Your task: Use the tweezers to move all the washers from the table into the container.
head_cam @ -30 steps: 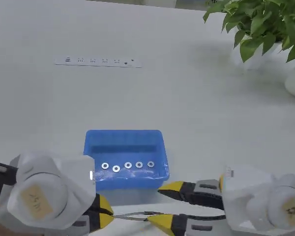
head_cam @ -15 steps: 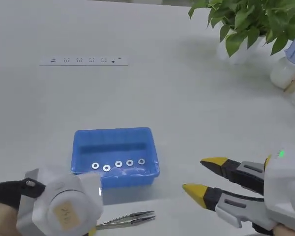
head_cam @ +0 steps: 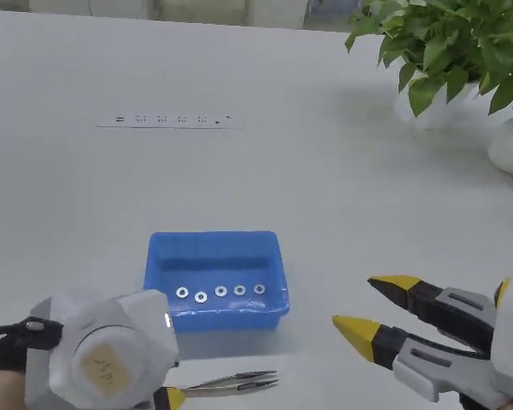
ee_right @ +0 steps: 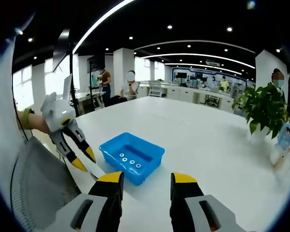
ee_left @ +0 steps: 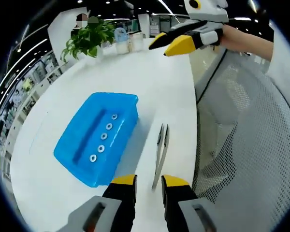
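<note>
I count five washers [head_cam: 221, 292] in the blue container [head_cam: 214, 237], none on the bench [head_cam: 342, 196]; tweezers [head_cam: 235, 381] at its six o'clock, left claw [ee_left: 149, 186] and right claw [ee_right: 145, 183] both apart.

Just to the right of your left tongs [ee_left: 148, 180], in the left gripper view, there's grey mesh [ee_left: 241, 145] past the edge of the white table [head_cam: 325, 188]. Well ahead of those tongs, a white power strip [head_cam: 169, 120] lies flat. Far beyond your right tongs [head_cam: 352, 301], a leafy plant [head_cam: 445, 38] stands in a white pot [head_cam: 421, 107], with a blue-topped jug [head_cam: 509, 141] just to its right.
</note>
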A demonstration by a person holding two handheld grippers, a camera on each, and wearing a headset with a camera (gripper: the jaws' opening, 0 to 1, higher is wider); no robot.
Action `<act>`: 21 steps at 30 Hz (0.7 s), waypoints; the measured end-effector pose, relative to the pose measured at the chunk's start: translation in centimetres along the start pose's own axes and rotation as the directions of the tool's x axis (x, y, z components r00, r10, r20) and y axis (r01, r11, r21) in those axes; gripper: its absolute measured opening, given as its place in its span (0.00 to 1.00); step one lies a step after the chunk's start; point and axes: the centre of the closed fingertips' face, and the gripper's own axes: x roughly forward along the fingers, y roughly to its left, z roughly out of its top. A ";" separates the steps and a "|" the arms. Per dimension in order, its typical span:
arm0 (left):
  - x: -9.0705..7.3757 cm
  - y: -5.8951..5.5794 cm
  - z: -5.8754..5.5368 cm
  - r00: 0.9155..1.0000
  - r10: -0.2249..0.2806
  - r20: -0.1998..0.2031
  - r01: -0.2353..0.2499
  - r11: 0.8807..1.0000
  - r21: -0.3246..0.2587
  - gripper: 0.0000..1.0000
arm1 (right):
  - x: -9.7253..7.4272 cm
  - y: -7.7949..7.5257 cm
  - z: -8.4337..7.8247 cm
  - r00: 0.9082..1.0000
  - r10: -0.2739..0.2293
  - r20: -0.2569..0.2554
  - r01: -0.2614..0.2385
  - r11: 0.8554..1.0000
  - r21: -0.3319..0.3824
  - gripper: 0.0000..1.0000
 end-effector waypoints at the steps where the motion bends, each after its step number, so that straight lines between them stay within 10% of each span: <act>1: -0.7 0.3 0.7 0.998 0.036 0.050 -0.034 0.998 -0.050 0.22 | -0.1 -0.2 0.3 1.000 0.002 0.017 -0.002 1.000 0.012 0.37; 5: -3.7 1.1 2.5 0.966 0.166 0.196 -0.120 0.966 -0.228 0.31 | -0.2 -0.8 1.0 0.998 0.004 0.057 -0.006 0.999 0.032 0.41; 9: -7.4 2.0 3.4 0.900 0.317 0.300 -0.193 0.906 -0.378 0.39 | -0.1 -1.6 1.4 0.996 0.009 0.088 -0.013 0.999 0.045 0.50; 14: -10.1 2.6 2.4 0.831 0.476 0.287 -0.320 0.833 -0.452 0.58 | -0.1 -1.5 1.2 0.997 0.016 0.072 -0.016 1.000 -0.011 0.62; 21: -12.6 2.8 2.2 0.737 0.596 0.317 -0.355 0.742 -0.569 0.78 | -0.5 -1.3 2.1 0.995 0.008 0.104 -0.001 0.998 -0.061 0.81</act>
